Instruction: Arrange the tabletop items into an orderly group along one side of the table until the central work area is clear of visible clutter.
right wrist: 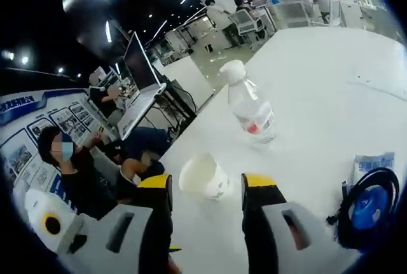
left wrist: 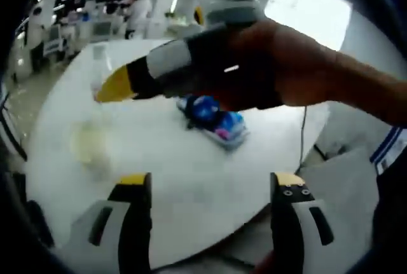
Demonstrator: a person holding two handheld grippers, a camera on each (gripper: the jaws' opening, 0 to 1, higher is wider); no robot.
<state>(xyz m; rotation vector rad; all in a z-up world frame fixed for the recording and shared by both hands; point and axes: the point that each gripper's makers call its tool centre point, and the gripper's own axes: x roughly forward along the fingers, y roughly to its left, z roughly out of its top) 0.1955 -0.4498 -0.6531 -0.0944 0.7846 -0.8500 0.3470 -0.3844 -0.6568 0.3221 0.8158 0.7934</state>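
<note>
As your left gripper hangs over the near edge of the round white table, its yellow-tipped jaws stand wide apart with nothing between them. Across the left gripper view, your right gripper reaches in from the right with your hand wrapped around its body; from that angle only one yellow tip shows, pointing left above the tabletop. Just under it lies a blue packet with pink at one end, flat on the table. Farther left sit a pale blurred cup and a clear bottle, both hard to make out. In the right gripper view, your right gripper has its jaws parted, and a white paper cup stands upright on the table between the two tips; whether they touch it, you cannot tell. Beyond the cup stands a clear plastic bottle with a white cap and red label, upright. At the right edge lies a blue round item with a black cord, beside a small pale packet. People sit beyond the table's left edge.
</note>
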